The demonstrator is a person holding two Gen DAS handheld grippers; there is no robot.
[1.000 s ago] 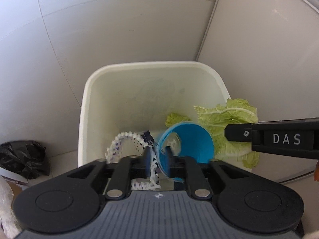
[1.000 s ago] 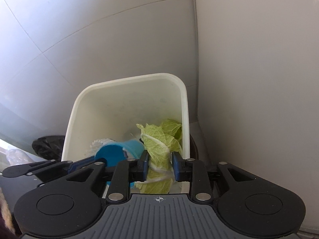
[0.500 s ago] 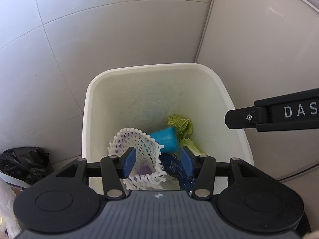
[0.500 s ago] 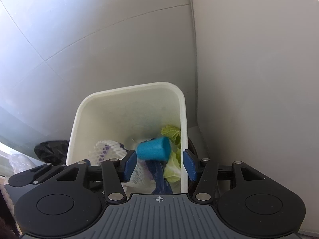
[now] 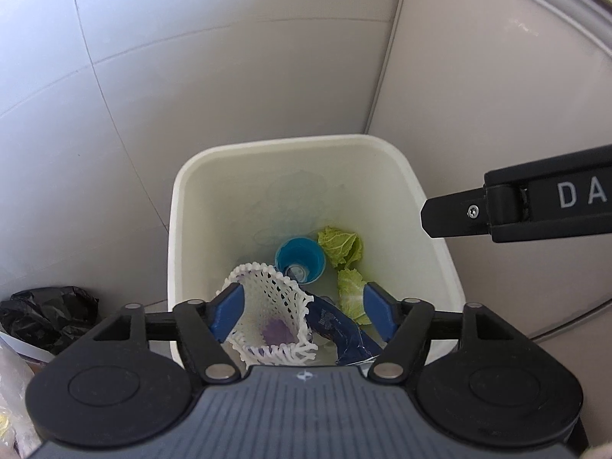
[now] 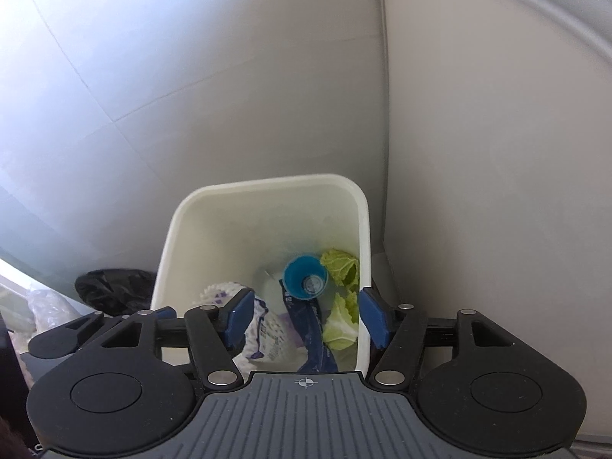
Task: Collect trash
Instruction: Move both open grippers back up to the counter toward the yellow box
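— What stands on the floor (image 5: 126,300)?

— A cream bin (image 5: 174,229), pushed into the corner where the tiled wall meets a pale panel.

— Anything next to it?

— A crumpled black bag (image 5: 46,315) lies just left of the bin, near the wall. At the left edge is some clear plastic; what it rests on I can't tell.
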